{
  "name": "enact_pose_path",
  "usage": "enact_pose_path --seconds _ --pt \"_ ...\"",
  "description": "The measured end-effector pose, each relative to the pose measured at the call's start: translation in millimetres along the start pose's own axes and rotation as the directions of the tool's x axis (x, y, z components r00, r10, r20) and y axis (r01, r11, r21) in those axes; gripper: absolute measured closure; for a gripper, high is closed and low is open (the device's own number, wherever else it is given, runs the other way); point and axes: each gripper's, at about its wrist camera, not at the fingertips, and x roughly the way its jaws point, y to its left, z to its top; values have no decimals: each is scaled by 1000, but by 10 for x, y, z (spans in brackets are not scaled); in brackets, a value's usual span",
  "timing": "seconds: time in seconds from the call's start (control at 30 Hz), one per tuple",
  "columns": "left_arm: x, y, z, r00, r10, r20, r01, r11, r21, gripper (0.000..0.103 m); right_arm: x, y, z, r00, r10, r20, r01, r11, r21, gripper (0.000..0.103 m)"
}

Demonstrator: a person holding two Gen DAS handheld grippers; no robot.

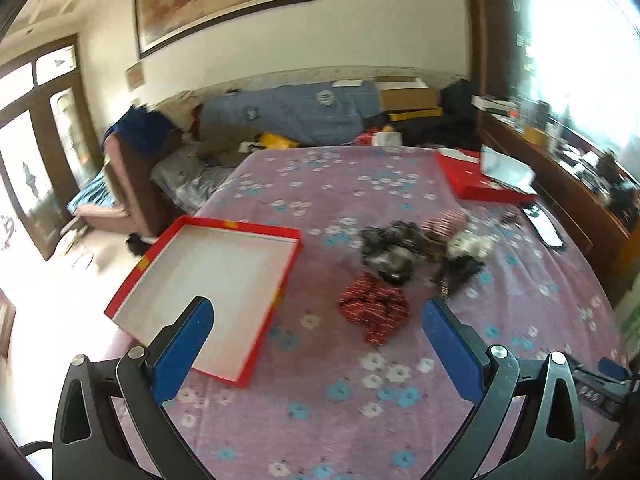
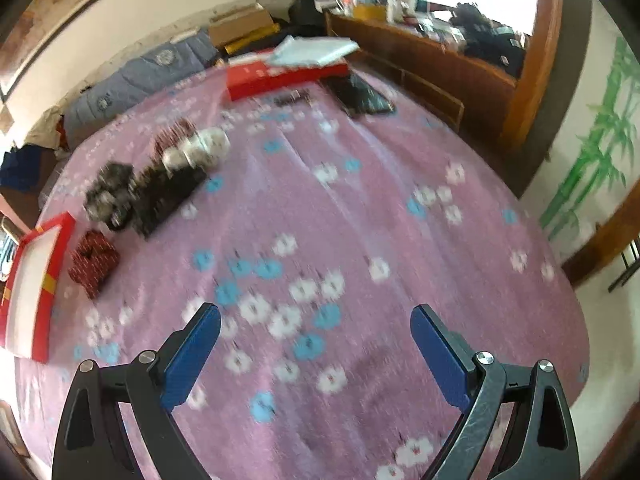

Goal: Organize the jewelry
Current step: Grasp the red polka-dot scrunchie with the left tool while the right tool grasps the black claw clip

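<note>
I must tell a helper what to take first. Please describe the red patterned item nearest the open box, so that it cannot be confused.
On the pink flowered bedspread lies an open red box with a white inside. Just right of it sits a small crumpled red item with white marks, apart from the dark pile behind it.

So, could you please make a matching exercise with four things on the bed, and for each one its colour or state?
Things:
1. open shallow box
2. nearest pouch
3. left gripper
4. bed cover

Descriptions:
A. pink with white and blue flowers
B. red with small white marks
C. red rim, white and empty inside
D. blue pads, jaws open, holding nothing

Pairs: 1-C, 2-B, 3-D, 4-A
</note>
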Motion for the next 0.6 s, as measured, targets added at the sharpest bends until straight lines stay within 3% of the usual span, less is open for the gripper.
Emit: enact_pose_path --seconds 0.17,0.23,0.43,0.6 --pt "93 307 123 996 84 -40 -87 994 -61 0 -124 146 252 993 63 98 -58 997 -52 4" --pt "109 391 148 991 121 -51 -125 990 -71 0 -120 205 311 990 94 100 -87 994 -73 4" --pt "206 465 182 984 141 -109 -151 985 -83 0 91 465 440 978 205 33 -197 967 -160 4" --pt "411 338 115 976 99 -194 -116 990 -80 0 395 576 426 956 283 -82 -293 941 -171 19"
